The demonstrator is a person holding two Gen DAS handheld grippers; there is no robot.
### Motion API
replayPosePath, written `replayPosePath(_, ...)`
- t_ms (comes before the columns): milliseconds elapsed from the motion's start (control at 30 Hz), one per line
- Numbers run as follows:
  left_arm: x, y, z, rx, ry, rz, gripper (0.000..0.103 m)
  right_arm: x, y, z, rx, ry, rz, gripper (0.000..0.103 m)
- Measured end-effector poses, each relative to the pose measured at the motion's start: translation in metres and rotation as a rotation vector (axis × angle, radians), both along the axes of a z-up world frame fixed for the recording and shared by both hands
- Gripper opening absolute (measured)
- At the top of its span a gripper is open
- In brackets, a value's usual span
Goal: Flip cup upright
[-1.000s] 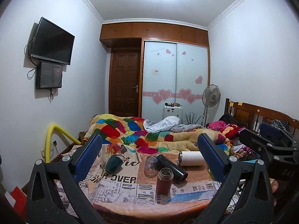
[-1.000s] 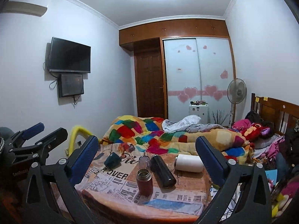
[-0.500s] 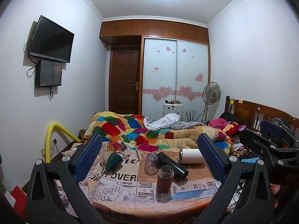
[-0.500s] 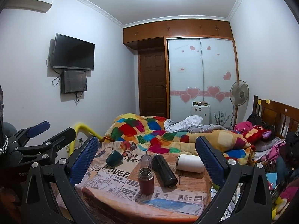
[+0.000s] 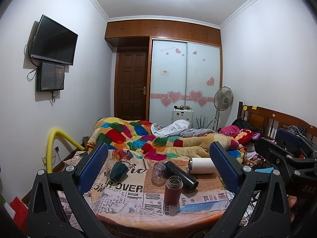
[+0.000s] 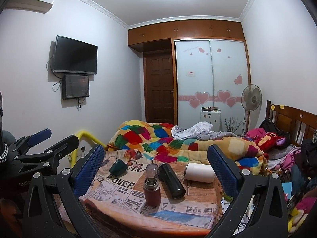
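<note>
both hand-held grippers (image 5: 158, 164) (image 6: 156, 162) wide open, empty

Lower frame edge cutting off the table (image 5: 138, 216) front; small items atop the white cabinet (image 5: 182, 115) at centre too tiny to identify; bed headboard (image 6: 293, 123) clipped at right.

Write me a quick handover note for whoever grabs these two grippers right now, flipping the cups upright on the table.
Left gripper: open, holding nothing, short of the table.
Right gripper: open, holding nothing, also short of the table.
On the table: green cup on its side at the left; black bottle and white cup also on their sides; red-brown bottle upright at the front; clear glass standing behind it.
Done: nothing is gripped, and three containers lie on their sides.
Left: pick one, probably the green cup nearest the left gripper, grip it and stand it up.
</note>
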State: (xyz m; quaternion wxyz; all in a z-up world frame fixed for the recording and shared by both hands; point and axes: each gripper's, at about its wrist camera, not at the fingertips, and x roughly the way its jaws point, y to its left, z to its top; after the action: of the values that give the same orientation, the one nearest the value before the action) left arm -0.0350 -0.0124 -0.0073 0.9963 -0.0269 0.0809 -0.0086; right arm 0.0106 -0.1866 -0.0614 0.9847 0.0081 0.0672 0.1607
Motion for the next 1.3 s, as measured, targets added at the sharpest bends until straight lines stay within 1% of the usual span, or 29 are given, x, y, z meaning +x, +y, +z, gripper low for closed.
replayPosePath(733,0.0045,0.0044,-0.0002,-0.018,0.006,-0.003,0.103,0.0014,-0.0009,-0.0015,0.008,0.011,0.0,0.103)
replayPosePath(1300,0.0058,0.0053,-0.0061,-0.012,0.021,-0.022,0.103,0.0028,-0.0026,-0.0023,0.004,0.007,-0.009,0.103)
